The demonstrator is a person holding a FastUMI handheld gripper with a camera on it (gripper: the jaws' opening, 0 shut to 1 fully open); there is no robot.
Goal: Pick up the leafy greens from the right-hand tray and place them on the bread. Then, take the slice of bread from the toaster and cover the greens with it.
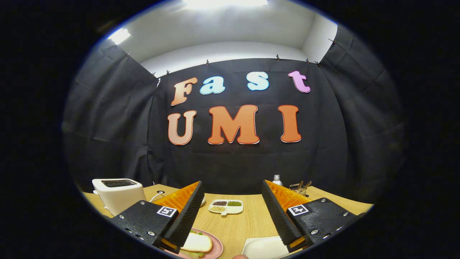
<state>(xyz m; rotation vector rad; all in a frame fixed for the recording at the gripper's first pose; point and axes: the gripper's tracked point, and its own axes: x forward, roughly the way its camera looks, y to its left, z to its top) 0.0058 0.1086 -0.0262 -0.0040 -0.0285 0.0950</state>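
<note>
My gripper (231,184) is open and held above the wooden table (239,223), with nothing between its fingers. Below the left finger sits a pink plate (216,248). A slice of bread (197,242) lies on it, with green leaves (191,254) peeking out from under the slice. A white toaster (116,194) stands at the left beyond the left finger, and its top slot looks dark. Part of a white tray (264,248) shows below the right finger; what it holds is hidden.
A small white divided dish (226,207) with seeds and grains lies on the table ahead, between the fingers. A silver bottle (276,179) and a small wire rack (301,187) stand at the back right by the cloth wall.
</note>
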